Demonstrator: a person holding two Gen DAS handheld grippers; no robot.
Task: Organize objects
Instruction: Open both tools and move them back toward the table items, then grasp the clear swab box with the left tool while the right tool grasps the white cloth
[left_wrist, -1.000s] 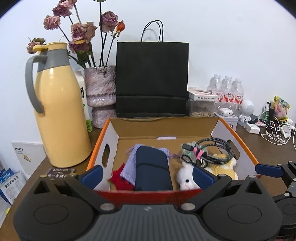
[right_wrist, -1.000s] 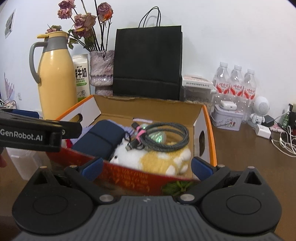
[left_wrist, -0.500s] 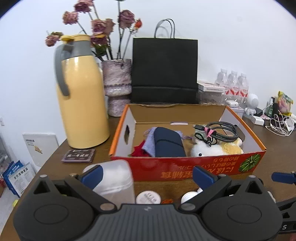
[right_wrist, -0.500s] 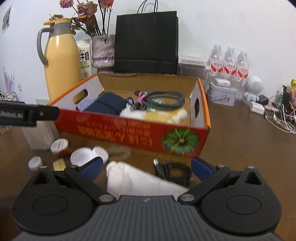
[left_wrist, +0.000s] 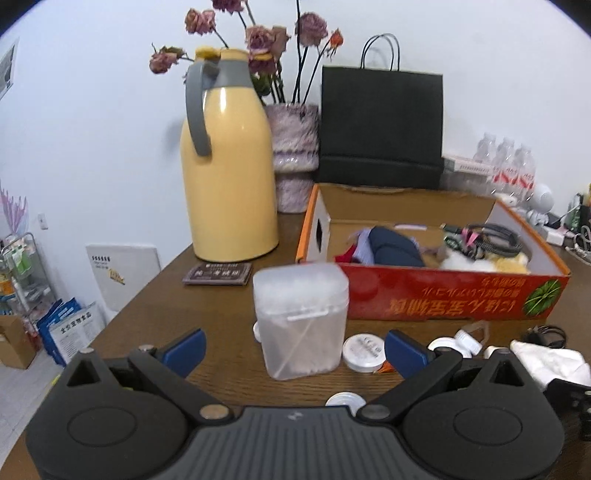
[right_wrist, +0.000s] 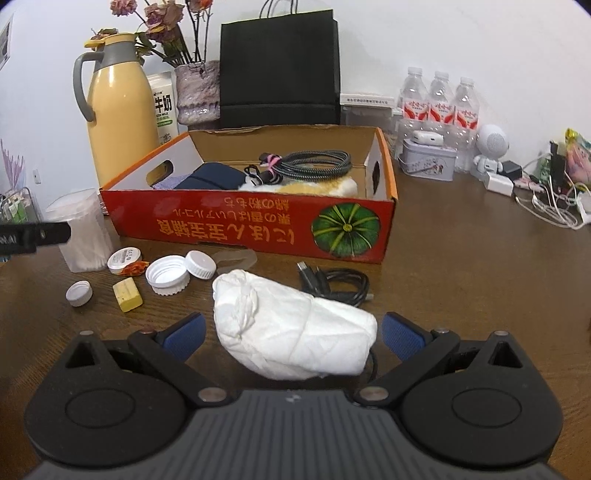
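Organizing loose objects | right gripper is held with jaws wide around a crumpled white tissue bundle, long axis left-right across the gap | left gripper, jaws wide, is aimed at a translucent plastic cotton-swab box | red cardboard box lies far.

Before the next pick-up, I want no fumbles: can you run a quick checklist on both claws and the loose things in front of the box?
1. Left claw open: ok.
2. Cotton swab box upright between the left fingers, not gripped: ok.
3. Right claw open: ok.
4. White tissue wad between the right fingers: ok.
5. Black cable clear of the wad: not ok, it runs beneath the wad's far edge.
6. Room left in the cardboard box: cannot tell; a pouch, a plush toy and a coiled cable fill what shows.
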